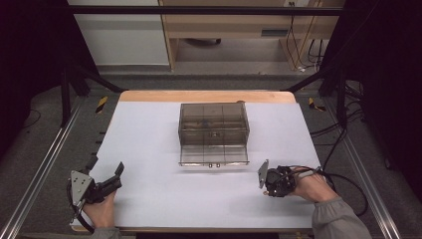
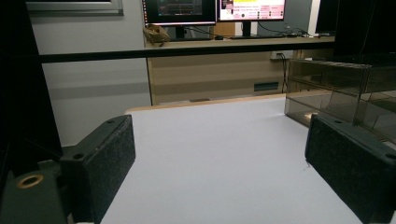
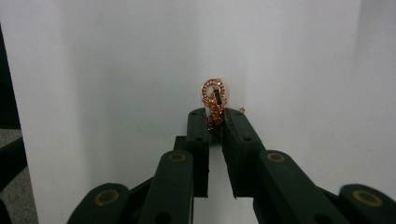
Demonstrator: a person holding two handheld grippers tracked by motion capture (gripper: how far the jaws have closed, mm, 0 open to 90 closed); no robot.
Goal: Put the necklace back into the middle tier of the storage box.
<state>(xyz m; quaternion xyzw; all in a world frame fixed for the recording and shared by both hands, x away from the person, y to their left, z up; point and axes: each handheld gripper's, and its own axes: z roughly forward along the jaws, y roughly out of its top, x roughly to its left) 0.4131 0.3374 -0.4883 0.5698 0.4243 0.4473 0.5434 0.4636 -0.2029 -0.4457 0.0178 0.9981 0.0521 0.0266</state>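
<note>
A smoky see-through plastic box stands mid-table on the white mat, with its bottom drawer pulled out toward me. My right gripper points straight down at the mat and is shut on a small rose-gold pendant with a ring and a bit of chain. In the high view the right gripper is near the front right, just off the drawer's right corner. My left gripper is wide open with nothing between its jaws, low at the front left. From it, the box shows at the right.
The table's wooden far edge borders the mat. Metal frame rails run along both sides. Beyond the table are a desk with monitors and cables on the floor.
</note>
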